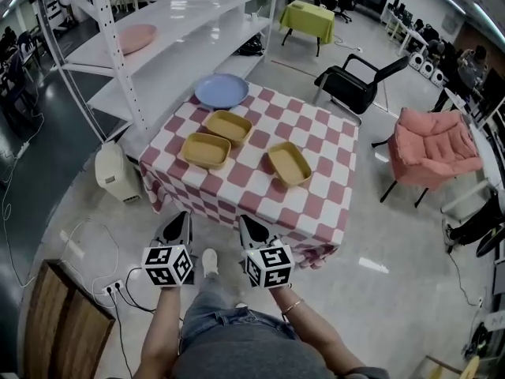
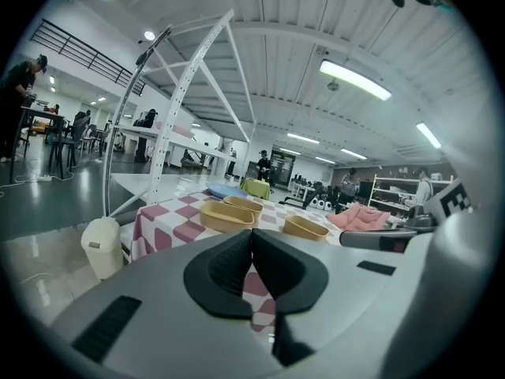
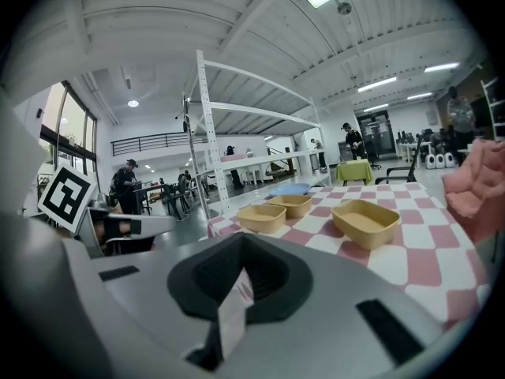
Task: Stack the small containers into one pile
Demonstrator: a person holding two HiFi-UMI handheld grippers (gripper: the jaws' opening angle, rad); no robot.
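Three small yellow containers sit apart on the pink-and-white checked table [image 1: 316, 204]: one at the left [image 1: 206, 150], one behind it [image 1: 229, 126], one to the right [image 1: 289, 164]. My left gripper [image 1: 177, 226] and right gripper [image 1: 252, 229] hang side by side over the floor, short of the table's near edge, both shut and holding nothing. In the left gripper view the same containers [image 2: 225, 216] [image 2: 243, 204] [image 2: 305, 227] lie beyond the shut left gripper [image 2: 252, 239]. The right gripper view shows them [image 3: 262, 217] [image 3: 290, 204] [image 3: 366, 222] past the shut right gripper [image 3: 241, 279].
A blue plate [image 1: 222, 90] lies at the table's far corner. A white shelf rack [image 1: 158, 38] with a pink plate [image 1: 134, 38] stands at the left, a small bin [image 1: 113, 172] beside it. A black chair [image 1: 355, 85] and a pink armchair [image 1: 434, 144] stand to the right.
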